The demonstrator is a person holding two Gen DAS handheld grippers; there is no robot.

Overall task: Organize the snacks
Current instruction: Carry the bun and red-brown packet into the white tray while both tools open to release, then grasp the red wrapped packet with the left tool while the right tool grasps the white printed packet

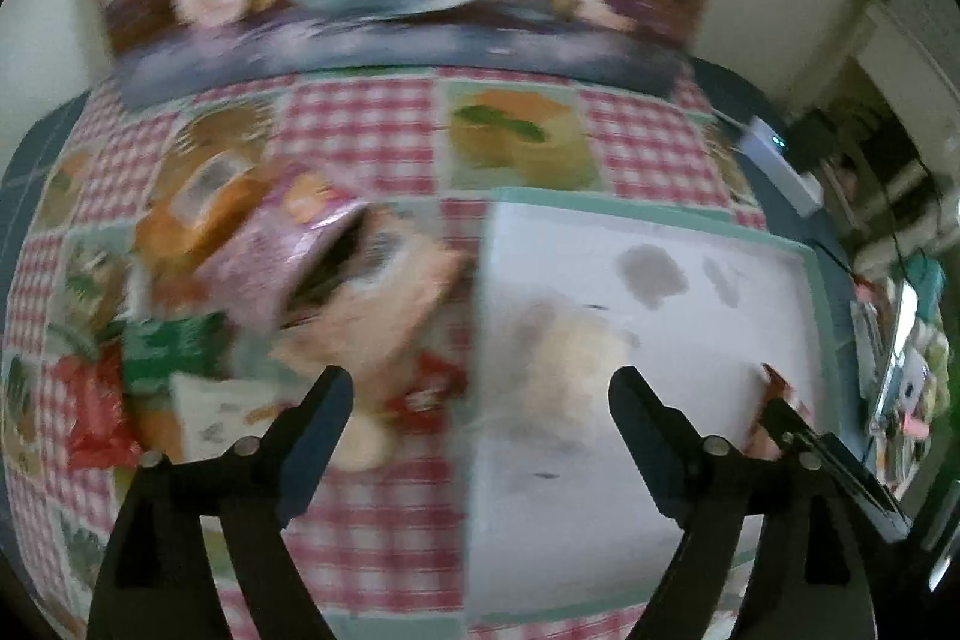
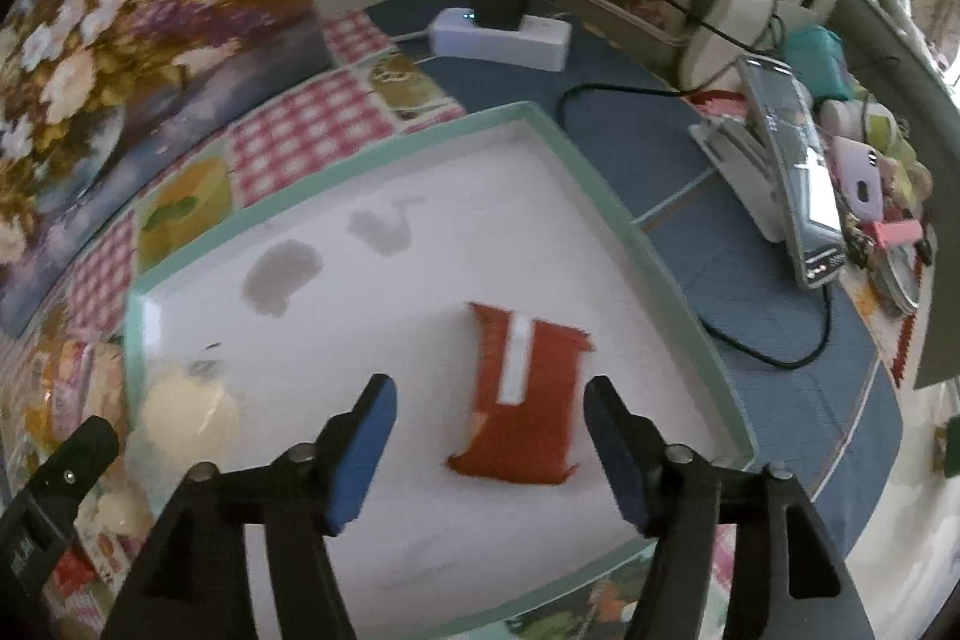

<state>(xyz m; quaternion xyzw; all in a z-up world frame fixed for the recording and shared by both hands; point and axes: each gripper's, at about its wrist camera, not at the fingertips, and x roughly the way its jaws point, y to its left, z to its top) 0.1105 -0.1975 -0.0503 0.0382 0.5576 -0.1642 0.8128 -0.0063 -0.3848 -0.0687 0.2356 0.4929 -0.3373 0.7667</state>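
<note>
A white tray with a mint-green rim (image 2: 606, 196) lies on the checked tablecloth; it also shows in the left wrist view (image 1: 804, 244). A red snack packet (image 2: 528, 400) lies in the tray, between and just beyond the fingers of my open, empty right gripper (image 2: 489, 400). A pale round snack (image 2: 189, 415) lies at the tray's left side, also blurred in the left wrist view (image 1: 576, 358). A pile of snack packets (image 1: 252, 280) lies left of the tray. My left gripper (image 1: 480, 388) is open and empty above the tray's left edge.
A floral painting (image 2: 120, 10) leans at the back. A white power strip with a black charger (image 2: 504, 28) and cables lie behind the tray on the blue mat. A device on a stand (image 2: 792, 172) and clutter sit to the right.
</note>
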